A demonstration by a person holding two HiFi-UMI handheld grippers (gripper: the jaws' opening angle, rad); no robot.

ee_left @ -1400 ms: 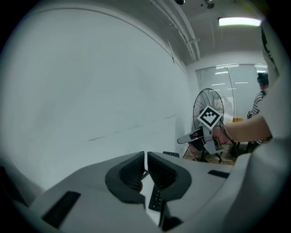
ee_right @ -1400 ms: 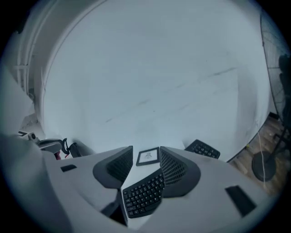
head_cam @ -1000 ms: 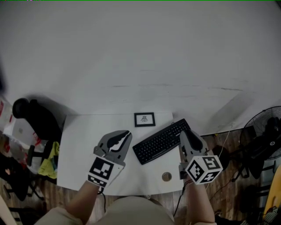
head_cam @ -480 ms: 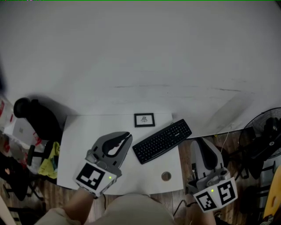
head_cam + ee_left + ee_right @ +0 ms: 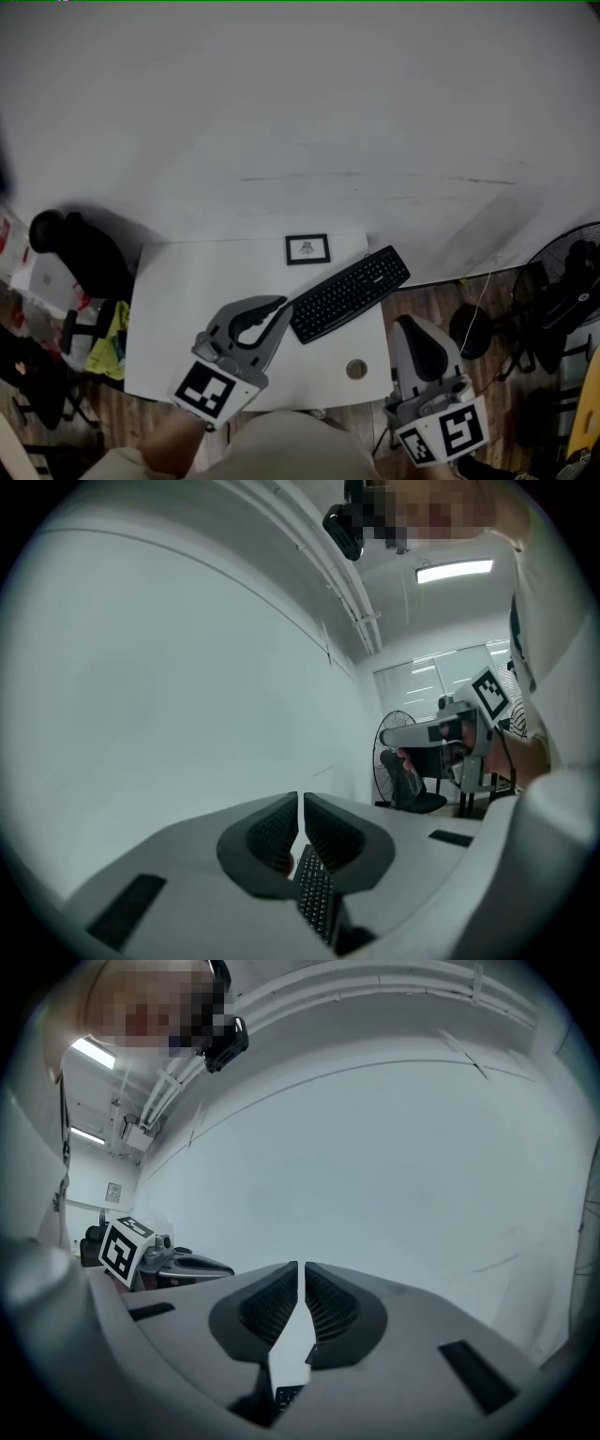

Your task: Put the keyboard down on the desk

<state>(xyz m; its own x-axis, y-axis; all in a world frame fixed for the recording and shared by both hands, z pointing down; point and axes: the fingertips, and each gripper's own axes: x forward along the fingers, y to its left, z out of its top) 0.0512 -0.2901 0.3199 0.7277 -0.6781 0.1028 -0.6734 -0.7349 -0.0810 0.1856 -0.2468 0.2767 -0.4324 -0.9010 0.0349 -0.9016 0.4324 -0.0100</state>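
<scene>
Keyboard lies on the counter just right of the picture frame, likely stiff and light, grab a short end; your left gripper is closed, empty, right gripper closing on nothing.

Fan cropped at right edge

I take this for an office: a white desk with a keyboard and a small frame, a black chair beside it, a fan standing on the wood floor, a strip light overhead and tall windows beyond.
</scene>
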